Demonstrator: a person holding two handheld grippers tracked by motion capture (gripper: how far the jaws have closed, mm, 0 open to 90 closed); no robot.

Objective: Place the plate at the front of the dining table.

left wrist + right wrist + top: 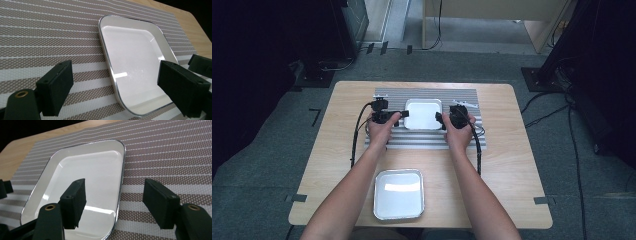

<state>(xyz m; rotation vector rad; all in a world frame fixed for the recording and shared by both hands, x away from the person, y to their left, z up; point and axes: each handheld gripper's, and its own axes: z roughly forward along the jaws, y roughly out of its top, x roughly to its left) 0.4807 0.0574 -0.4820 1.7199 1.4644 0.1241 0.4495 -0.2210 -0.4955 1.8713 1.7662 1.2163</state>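
Grippers sitting at opposite edges of white tray [423, 114] on striped mat [392, 137]: left gripper [398, 115] and right gripper [443, 119] both gaping, rim lying between jaws, pads not pressing. Tray holding nothing. Second tray [398, 194] lying near table [512, 170] front edge, glare hiding its bottom.

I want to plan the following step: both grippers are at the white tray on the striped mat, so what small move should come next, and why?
Probably draw both grippers back. The left gripper and right gripper stand open astride opposite rims of the white tray, which lies flat on the striped mat.
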